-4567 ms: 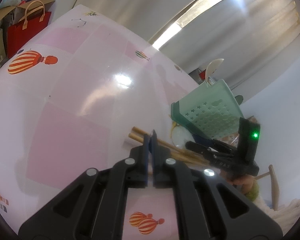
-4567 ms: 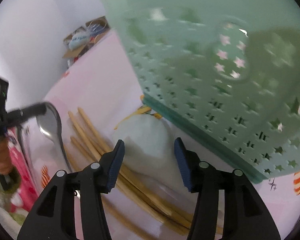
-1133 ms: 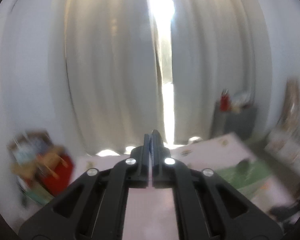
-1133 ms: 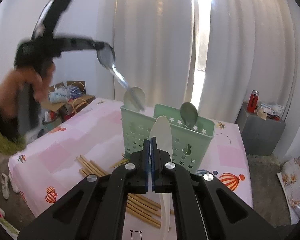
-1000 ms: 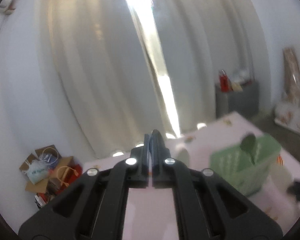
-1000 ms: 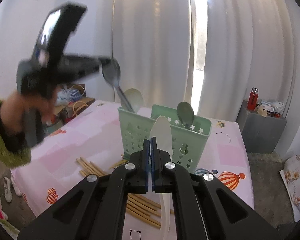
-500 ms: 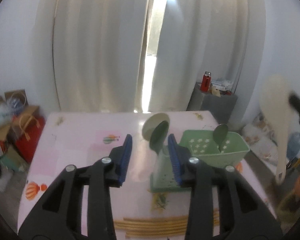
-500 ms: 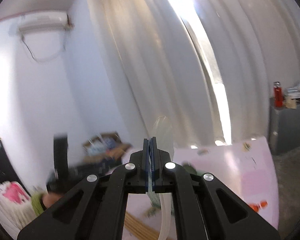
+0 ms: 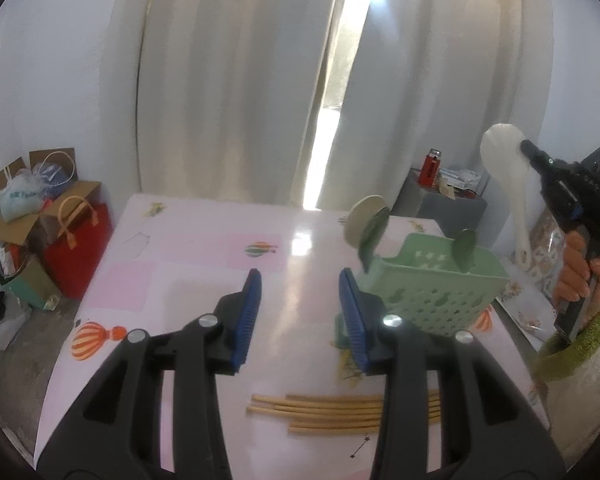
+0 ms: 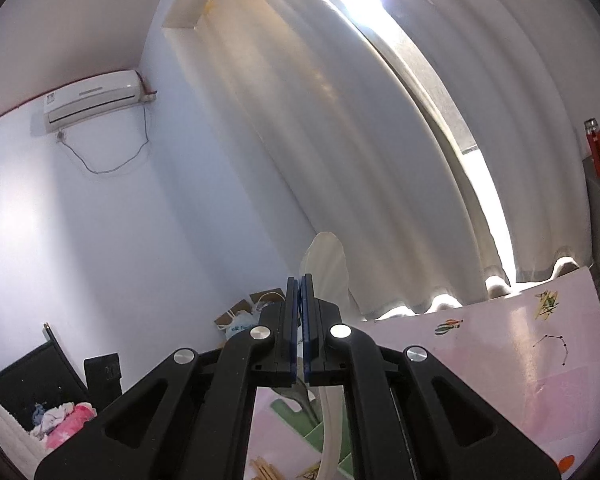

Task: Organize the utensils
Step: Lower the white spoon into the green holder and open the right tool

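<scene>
My left gripper (image 9: 300, 316) stands open above the pink table (image 9: 204, 264), with nothing between its blue pads. To its right is the green star-holed basket (image 9: 432, 288); a pale ladle (image 9: 364, 216) and a metal spoon (image 9: 466, 242) stick up out of it. Several wooden chopsticks (image 9: 320, 412) lie side by side on the table near me. At the right a person's hand (image 9: 580, 276) holds my right gripper (image 9: 530, 151) high, shut on a white spoon (image 9: 504, 168). In the right wrist view that gripper (image 10: 299, 292) points level, with the white spoon (image 10: 326, 268) clamped between its pads.
A red bag (image 9: 76, 240) and cardboard boxes stand on the floor left of the table. A grey cabinet with a red bottle (image 9: 432, 168) is behind the table at the right. White curtains fill the back. An air conditioner (image 10: 96, 100) hangs on the wall.
My left gripper has opened and left the metal spoon in the basket, then tipped down towards the table. My right gripper has risen and rolled with the white spoon still in it.
</scene>
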### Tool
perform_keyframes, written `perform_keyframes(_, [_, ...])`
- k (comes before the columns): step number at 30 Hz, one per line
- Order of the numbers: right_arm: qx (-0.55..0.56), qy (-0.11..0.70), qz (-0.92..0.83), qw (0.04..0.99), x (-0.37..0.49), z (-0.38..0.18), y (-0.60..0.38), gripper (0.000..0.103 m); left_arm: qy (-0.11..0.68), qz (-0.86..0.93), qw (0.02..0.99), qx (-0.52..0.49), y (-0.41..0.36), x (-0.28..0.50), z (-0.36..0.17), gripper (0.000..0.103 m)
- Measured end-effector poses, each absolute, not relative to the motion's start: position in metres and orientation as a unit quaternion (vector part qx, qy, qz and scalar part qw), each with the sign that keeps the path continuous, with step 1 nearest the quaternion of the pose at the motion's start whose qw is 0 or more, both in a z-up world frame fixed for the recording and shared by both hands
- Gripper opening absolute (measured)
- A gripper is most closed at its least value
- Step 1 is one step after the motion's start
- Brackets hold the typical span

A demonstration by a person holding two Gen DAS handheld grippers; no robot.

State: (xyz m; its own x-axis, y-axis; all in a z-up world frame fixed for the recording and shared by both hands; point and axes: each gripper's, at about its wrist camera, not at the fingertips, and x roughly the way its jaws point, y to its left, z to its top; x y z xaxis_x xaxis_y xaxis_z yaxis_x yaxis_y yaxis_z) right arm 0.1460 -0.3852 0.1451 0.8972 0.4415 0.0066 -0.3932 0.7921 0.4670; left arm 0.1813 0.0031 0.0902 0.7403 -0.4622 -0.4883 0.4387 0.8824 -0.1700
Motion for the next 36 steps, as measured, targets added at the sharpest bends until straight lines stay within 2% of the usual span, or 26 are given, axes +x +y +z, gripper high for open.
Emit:
perform_keyframes(9, [0.168,0.068,0.176,0.968,0.176,0.128,-0.373,0.002,0.27,-0.233,0.934,-0.027,0.013,0.183,0.092,0.038])
perform_keyframes(23, [0.182,0.097,0.17,0.963,0.143,0.101,-0.373,0.004,0.287,-0.258,0.923,-0.021,-0.007,0.195,0.079,0.038])
perform_keyframes(30, [0.173,0.118,0.145,0.967,0.102,0.084,-0.367,0.007,0.317,-0.296,0.901,0.003,-0.023,0.2,0.065,0.057])
perform_keyframes(36, [0.206,0.141,0.134,0.959,0.072,0.065,-0.37,0.011,0.334,-0.337,0.88,0.035,-0.052,0.213,0.054,0.067])
